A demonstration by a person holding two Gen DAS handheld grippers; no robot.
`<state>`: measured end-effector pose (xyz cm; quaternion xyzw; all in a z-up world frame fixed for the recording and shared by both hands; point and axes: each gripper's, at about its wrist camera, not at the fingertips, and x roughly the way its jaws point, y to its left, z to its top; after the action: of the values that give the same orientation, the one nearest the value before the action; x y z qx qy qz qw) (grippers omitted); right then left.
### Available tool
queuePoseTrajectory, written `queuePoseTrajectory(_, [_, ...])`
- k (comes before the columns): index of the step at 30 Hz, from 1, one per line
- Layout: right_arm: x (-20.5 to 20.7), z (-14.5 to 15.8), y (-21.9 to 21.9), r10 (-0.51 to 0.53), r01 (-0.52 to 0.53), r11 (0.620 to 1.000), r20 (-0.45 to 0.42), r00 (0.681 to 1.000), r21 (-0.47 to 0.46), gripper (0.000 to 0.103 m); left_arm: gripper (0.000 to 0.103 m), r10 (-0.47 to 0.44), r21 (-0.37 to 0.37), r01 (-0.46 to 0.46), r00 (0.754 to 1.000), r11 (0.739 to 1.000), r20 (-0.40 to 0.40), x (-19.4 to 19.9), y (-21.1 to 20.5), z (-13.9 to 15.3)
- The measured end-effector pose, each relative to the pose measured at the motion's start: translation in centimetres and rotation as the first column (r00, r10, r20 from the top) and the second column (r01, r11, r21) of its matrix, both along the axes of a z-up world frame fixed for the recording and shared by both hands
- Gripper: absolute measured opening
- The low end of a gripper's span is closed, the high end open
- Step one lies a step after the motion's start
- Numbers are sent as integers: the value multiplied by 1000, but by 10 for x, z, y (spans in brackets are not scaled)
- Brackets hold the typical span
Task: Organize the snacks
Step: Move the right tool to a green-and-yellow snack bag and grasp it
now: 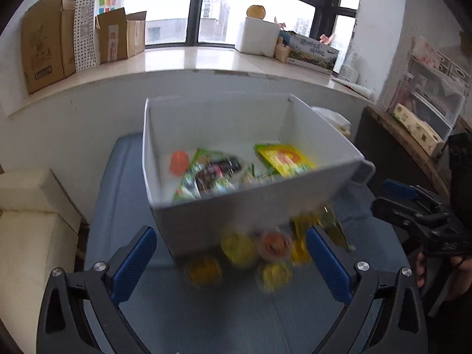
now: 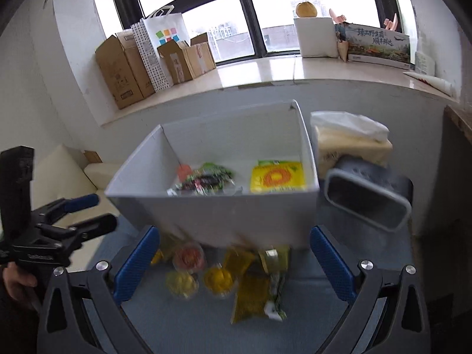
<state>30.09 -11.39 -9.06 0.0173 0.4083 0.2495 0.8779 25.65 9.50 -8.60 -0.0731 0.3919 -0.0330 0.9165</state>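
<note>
So the blue tabletop [image 2: 339,324] carries everything here, with a white box [image 2: 212,218] sitting toward its far edge, near the wall under the window. Big open thing, and it's already partly filled: a yellow packet [image 2: 277,177] lying flat in the right-hand part, a heap of green and dark packets [image 2: 206,180] around the middle, and an orange cup [image 1: 179,162] at the left end.

What's left, as far as I can tell, is the loose pile on the tabletop just in front of the box's near wall: a couple of olive-yellow packets [image 2: 250,295], then a handful of little jelly cups [image 1: 239,247] in yellow and orange-red. It's all a bit blurred, so don't ask me for an exact count. I'd call it maybe half done.

Both grippers are spread wide with nothing between the pads. The left gripper [image 1: 231,262] hangs over the cups, the right gripper [image 2: 233,262] over the packets and cups. Neither is touching anything yet.

A grey bin [image 2: 365,203] sits off the box's right end.
</note>
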Motion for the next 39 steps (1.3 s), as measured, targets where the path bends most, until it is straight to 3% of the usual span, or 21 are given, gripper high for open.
queuePoseTrajectory(11, [-23,-68,4,3,-14,995,-109,994,-99,103,103,39,7,-39,999,999,2,-69,-11,-19])
queuePoseTrajectory(21, [-9,-98,15,-14,-13,985,-149,989,-175,103,103,67,-10,-67,996,998,-52,-81,-6,-41])
queuePoseTrajectory(28, [-6,-105,30,4,-30,967,-104,995,-252,103,103,65,-20,-66,996,998,-63,-79,-5,-49])
queuePoseTrajectory(31, [-10,-104,37,24,-43,959,-72,997,-279,93,103,69,-20,-70,995,997,-72,-76,-5,-52])
queuePoseTrajectory(34, [-12,-99,38,21,-35,959,-50,999,-280,62,103,72,-21,-74,994,997,-78,-73,-4,-55])
queuePoseTrajectory(39, [-14,-97,37,14,-30,964,-62,998,-265,55,103,65,-29,-67,995,997,-77,-67,0,-62])
